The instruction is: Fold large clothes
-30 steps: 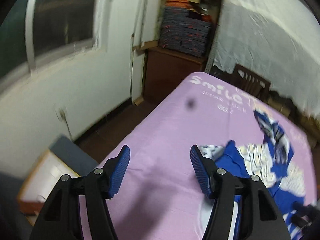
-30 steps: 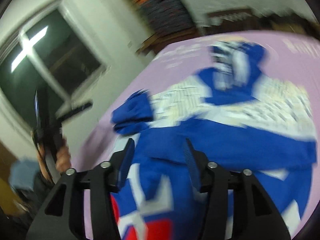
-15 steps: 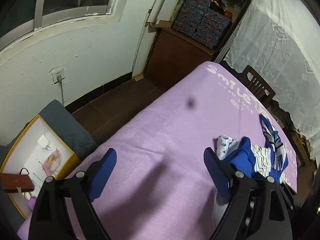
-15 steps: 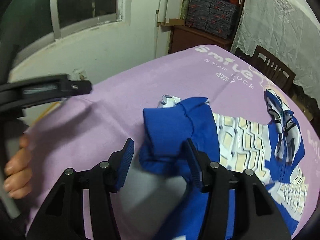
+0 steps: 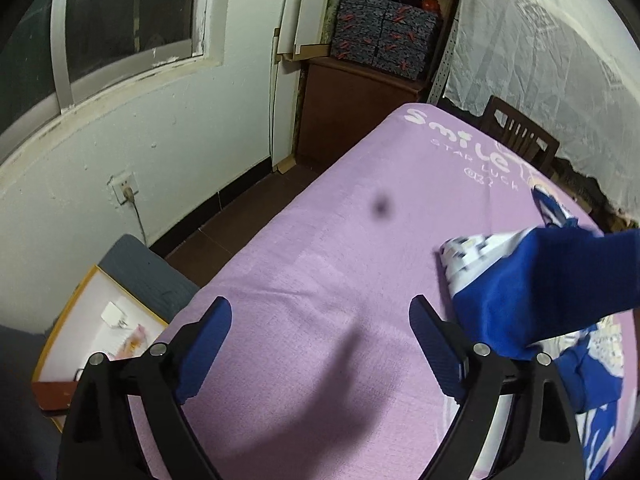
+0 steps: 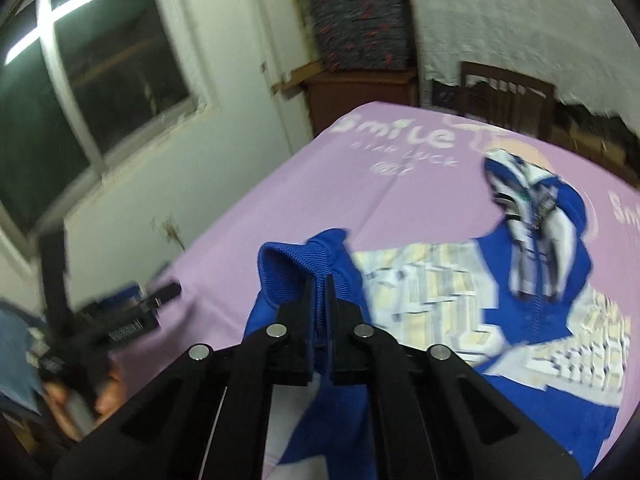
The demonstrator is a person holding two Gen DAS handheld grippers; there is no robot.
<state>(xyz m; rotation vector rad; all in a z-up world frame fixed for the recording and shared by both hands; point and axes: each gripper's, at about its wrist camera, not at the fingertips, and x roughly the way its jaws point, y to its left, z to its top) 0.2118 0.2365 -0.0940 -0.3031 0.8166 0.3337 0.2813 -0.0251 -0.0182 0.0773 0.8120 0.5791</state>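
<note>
Right gripper (image 6: 320, 300) snapped from half-open to clamped on blue sleeve cuff (image 6: 296, 264), centre frame, lifting it off purple sheet (image 6: 304, 184). Jacket (image 6: 460, 296) lay right of centre. Left gripper (image 5: 320, 336) widened, empty, hovering above sheet. Sleeve fold likely starting.

The jacket (image 6: 460, 300) lies on the bedspread (image 5: 320, 280), a chair (image 5: 520, 140) behind its far edge, a cabinet (image 5: 352, 112) left of the chair

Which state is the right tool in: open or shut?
Shut: the right tool pinches the jacket's blue ribbed cuff between closed pads.
</note>
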